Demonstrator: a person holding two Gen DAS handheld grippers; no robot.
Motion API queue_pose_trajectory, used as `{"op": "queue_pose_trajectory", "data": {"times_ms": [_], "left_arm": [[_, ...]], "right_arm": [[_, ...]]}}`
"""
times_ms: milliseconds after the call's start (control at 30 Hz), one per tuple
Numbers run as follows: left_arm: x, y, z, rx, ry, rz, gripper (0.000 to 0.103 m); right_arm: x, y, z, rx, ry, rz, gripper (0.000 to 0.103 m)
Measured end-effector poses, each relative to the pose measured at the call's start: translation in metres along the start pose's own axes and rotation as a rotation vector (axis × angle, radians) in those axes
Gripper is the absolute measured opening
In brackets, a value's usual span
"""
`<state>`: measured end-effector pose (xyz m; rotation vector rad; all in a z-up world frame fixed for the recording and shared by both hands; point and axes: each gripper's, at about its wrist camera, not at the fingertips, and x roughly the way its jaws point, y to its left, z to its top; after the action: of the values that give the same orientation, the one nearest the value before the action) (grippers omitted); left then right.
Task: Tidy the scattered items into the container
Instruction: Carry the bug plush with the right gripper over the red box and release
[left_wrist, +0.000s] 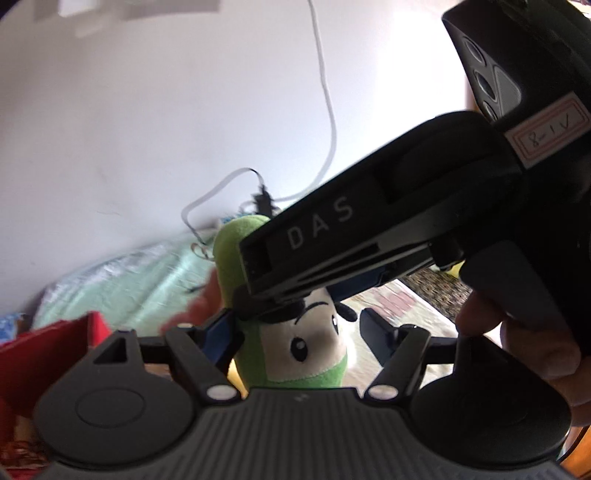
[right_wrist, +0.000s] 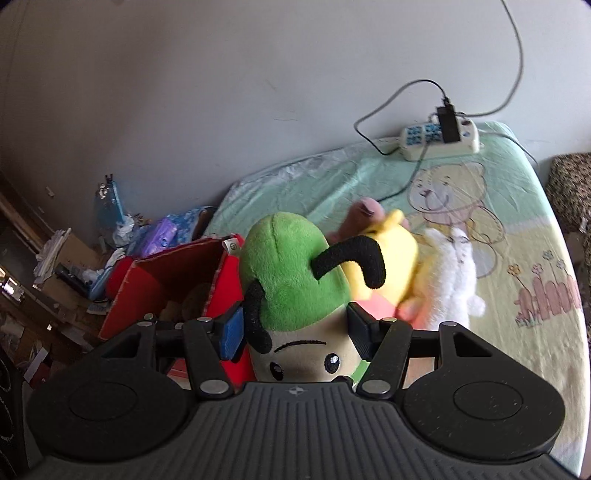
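Right gripper (right_wrist: 293, 334) clamps the green plush (right_wrist: 291, 273) beside the red box (right_wrist: 170, 273). Left gripper (left_wrist: 301, 334) also pinches it. Soft, light, squashy; grip the body.

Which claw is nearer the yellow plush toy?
Right, probably. The right claw, clamped on the green plush, has the yellow toy just beyond its fingers; the left claw straddles the green plush lower down.
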<state>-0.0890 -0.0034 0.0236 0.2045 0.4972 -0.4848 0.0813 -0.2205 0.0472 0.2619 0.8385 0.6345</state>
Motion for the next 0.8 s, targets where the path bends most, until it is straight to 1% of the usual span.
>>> {"op": "queue_pose_trajectory", "data": {"times_ms": [33, 67, 167, 267, 300, 433, 600, 700, 800], "left_arm": [[-0.008, 0.005, -0.001, -0.004, -0.011, 0.019, 0.073], [-0.018, 0.0, -0.001, -0.008, -0.024, 0.038, 0.073], [-0.034, 0.021, -0.003, -0.014, -0.057, 0.085, 0.073], [-0.044, 0.053, -0.005, -0.02, -0.078, 0.116, 0.073], [-0.03, 0.071, 0.002, -0.022, -0.078, 0.125, 0.073], [-0.048, 0.12, -0.012, -0.028, -0.082, 0.161, 0.074], [-0.059, 0.182, -0.037, -0.055, -0.05, 0.214, 0.074], [-0.056, 0.215, -0.056, -0.073, -0.006, 0.238, 0.074], [-0.049, 0.239, -0.074, -0.085, 0.039, 0.253, 0.074]], "right_arm": [[0.002, 0.01, 0.002, -0.018, -0.006, 0.012, 0.061], [0.004, 0.021, 0.004, -0.036, -0.012, 0.023, 0.061], [0.015, 0.053, 0.01, -0.075, -0.026, 0.056, 0.061], [0.031, 0.086, 0.014, -0.106, -0.031, 0.077, 0.061], [0.038, 0.097, 0.015, -0.111, -0.028, 0.083, 0.061], [0.071, 0.143, 0.017, -0.14, -0.011, 0.115, 0.061], [0.122, 0.195, 0.013, -0.171, 0.03, 0.149, 0.061], [0.153, 0.213, 0.008, -0.168, 0.074, 0.163, 0.061], [0.18, 0.229, 0.002, -0.153, 0.123, 0.165, 0.061]]}}
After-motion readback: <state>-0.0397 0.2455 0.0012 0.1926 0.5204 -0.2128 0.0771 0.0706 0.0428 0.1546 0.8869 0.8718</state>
